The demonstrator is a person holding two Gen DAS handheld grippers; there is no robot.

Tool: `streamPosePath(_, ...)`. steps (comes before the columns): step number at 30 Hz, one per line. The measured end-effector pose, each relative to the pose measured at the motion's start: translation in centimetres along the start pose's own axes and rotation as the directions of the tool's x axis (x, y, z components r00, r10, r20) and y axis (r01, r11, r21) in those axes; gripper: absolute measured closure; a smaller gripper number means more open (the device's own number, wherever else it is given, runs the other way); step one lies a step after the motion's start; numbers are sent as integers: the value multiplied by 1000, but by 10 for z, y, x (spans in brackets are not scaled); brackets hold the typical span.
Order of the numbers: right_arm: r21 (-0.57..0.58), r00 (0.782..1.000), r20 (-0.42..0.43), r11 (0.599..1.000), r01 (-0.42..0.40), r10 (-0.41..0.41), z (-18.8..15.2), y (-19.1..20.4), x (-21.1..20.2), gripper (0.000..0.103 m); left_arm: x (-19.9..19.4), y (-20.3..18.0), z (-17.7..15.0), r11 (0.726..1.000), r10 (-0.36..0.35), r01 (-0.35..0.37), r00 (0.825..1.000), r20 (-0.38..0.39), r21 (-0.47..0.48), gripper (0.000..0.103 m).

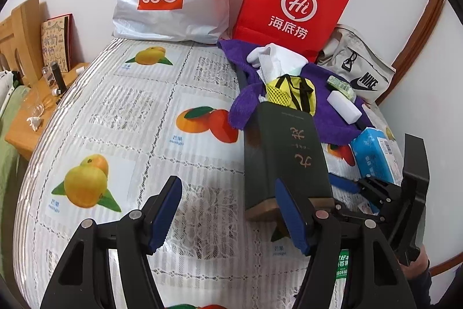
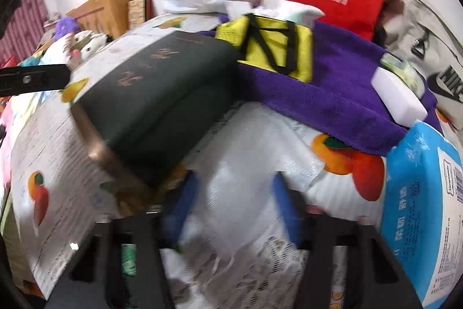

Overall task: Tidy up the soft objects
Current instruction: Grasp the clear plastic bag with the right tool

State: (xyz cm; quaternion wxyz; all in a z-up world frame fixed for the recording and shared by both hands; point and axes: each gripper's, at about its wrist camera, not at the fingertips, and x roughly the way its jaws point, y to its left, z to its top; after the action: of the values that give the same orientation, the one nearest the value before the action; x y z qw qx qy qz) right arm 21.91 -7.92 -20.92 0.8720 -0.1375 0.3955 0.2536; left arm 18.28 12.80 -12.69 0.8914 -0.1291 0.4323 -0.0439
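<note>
The purple towel, soft and limp, is best pinched at its near edge; both the left gripper and right gripper are spread, empty

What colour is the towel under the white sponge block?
Purple towel; clearest in the left wrist view.

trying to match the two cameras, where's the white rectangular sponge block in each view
Left wrist view: the white rectangular sponge block lies right of centre, on the purple towel.
Right wrist view: the same block sits at the right edge of the towel, above the blue tissue pack.
Shared landmark: the red paper Haidilao bag stands behind the pile in both.
</note>
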Motion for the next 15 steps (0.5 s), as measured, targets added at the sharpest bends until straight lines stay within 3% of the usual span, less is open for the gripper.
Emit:
streamPosePath(5, 4, 1000, 10, 1000, -6, 6, -4, 6, -4, 97, -11, -7, -8, 1000, 3, -3, 1000, 2, 15, 38)
streamPosePath(9, 87, 1000, 11, 996, -21, 20, -12, -4, -15, 98, -20, -12, -16, 1000, 7, -7, 1000, 3, 27, 38)
streamPosePath(15, 180, 991, 127, 981, -67, 44, -24, -14, -70, 99, -24, -29, -36, 998, -3, 5, 1000, -21, 63, 38)
